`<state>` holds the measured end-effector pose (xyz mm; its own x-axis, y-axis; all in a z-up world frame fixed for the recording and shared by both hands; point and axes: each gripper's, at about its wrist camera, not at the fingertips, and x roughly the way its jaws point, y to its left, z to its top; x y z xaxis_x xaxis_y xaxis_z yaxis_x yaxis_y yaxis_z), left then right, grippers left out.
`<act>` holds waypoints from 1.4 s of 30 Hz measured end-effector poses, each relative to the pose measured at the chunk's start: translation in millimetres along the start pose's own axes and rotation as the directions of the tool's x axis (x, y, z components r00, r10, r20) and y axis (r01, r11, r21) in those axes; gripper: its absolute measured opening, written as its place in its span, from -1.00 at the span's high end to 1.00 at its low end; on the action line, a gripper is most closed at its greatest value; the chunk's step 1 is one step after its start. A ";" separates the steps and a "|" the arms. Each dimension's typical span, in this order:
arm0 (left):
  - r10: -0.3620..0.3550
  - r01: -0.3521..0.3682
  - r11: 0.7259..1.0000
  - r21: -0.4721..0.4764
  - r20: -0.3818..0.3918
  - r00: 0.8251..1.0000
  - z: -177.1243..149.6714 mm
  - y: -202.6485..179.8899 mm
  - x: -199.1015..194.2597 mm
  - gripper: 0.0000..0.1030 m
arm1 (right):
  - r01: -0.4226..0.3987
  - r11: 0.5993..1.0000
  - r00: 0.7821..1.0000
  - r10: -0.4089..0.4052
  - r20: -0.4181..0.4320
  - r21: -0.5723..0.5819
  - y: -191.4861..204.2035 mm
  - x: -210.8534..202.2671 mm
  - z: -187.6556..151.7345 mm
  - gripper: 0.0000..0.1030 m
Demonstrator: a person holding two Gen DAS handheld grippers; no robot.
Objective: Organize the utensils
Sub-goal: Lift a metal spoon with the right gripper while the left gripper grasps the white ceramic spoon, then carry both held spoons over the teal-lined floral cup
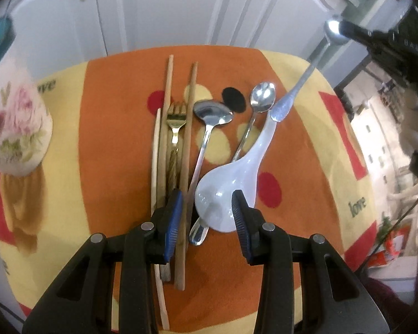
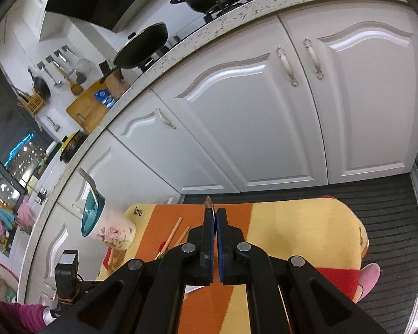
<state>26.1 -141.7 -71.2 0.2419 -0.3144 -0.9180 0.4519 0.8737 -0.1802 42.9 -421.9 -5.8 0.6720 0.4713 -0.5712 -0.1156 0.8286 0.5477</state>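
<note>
White cabinet doors (image 2: 237,111) fill the far side. Orange-and-yellow cloth (image 1: 111,139) covers the table. Floral holder (image 2: 111,231), teal inside, stands at the cloth's far left corner, a fork head showing above its rim.

Utensils lie in a row mid-cloth: two wooden chopsticks (image 1: 191,105) at left with a gold fork (image 1: 176,118) between them, a steel spoon (image 1: 209,128) to their right, a smaller steel spoon (image 1: 260,97) further right, and a white ceramic spoon (image 1: 231,183) nearest, overlapping both steel handles.

Left gripper (image 1: 206,211): jaws apart, hanging over the near chopstick and ceramic spoon bowl; contact not determinable.

Right gripper (image 2: 215,222): clamped on a long steel spoon (image 1: 303,80), raised above the cloth's right side.
</note>
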 end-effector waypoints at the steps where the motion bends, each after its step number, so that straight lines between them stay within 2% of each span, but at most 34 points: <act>1: 0.002 -0.002 1.000 0.009 0.002 1.000 0.7 -1.9 0.2 0.36 | 0.000 1.000 1.000 0.000 0.004 0.004 -0.8 -0.7 -0.1 0.97; 3: -0.004 0.004 1.000 0.026 -0.018 1.000 1.6 -8.3 2.8 0.68 | -0.002 1.000 1.000 0.002 0.010 0.008 -2.1 -2.9 0.1 0.97; 7: 0.014 -0.013 0.999 0.044 -0.027 1.000 -2.3 -10.1 4.1 0.68 | -0.005 1.000 1.000 0.005 0.015 0.004 -1.6 -5.7 0.1 0.97; 10: 0.001 0.000 1.000 0.018 -0.055 0.998 -3.8 -13.1 14.8 0.68 | -0.004 1.000 1.000 0.004 0.017 0.005 -2.1 -6.6 -0.1 0.97; 12: 0.011 -0.010 1.000 0.025 -0.050 0.999 -2.9 -16.6 15.7 0.53 | -0.004 1.000 1.000 0.004 0.019 0.015 -3.8 -7.2 -0.4 0.97; 15: 0.017 -0.016 1.000 0.019 -0.042 0.999 0.2 -20.1 20.4 0.53 | -0.004 1.000 1.000 0.003 0.018 0.019 -4.5 -6.9 -2.2 0.97; 19: 0.011 -0.011 1.000 0.024 -0.009 1.000 0.3 -21.0 18.9 0.81 | -0.004 1.000 1.000 0.004 0.010 0.010 -1.1 -6.1 -3.4 0.97; 21: -0.014 0.013 1.000 0.028 0.015 1.000 0.7 -20.5 9.4 0.92 | -0.007 1.000 1.000 0.007 0.013 0.005 1.0 -7.9 -2.7 0.97; 24: -0.015 0.012 0.998 0.063 0.046 0.999 -0.6 -18.0 -5.1 0.98 | -0.011 1.000 1.000 0.011 0.022 -0.002 5.0 -11.0 0.5 0.97; 30: -0.041 0.038 0.997 0.067 0.055 0.998 -6.8 -9.0 -22.9 1.00 | -0.021 1.000 0.999 0.021 0.044 -0.015 18.9 -17.0 5.5 0.97; 35: -0.046 0.041 0.997 0.062 0.088 0.995 -9.7 7.4 -61.2 1.00 | -0.032 0.998 0.998 0.034 0.052 -0.054 40.4 -20.9 10.8 0.97; 42: 0.000 -0.004 1.000 0.025 0.167 0.986 -14.7 41.7 -128.7 1.00 | -0.071 0.991 0.993 0.080 0.082 -0.112 84.5 -16.5 28.7 0.97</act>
<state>1.2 -59.2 34.2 0.3818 -0.3724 -0.8459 0.4723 0.8653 -0.1678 43.0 -368.3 67.5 0.7182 0.5098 -0.4736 -0.2438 0.8218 0.5149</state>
